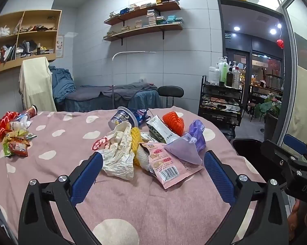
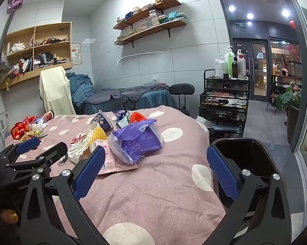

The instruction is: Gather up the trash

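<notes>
Barcoded pink packet (image 1: 169, 163) between wide left tongs (image 1: 153, 161)

Probably a beauty or massage treatment room: a draped treatment bed (image 1: 112, 94) at centre, a cart of lotion bottles (image 1: 224, 71) at right, stocked wall shelves (image 1: 143, 20) above.

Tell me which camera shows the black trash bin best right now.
The right wrist view: the black bin shows its open mouth and rim beside the bed, just beyond the right tool's right finger. The left wrist view catches only a dark piece of its rim, partly hidden behind the right tool.
</notes>
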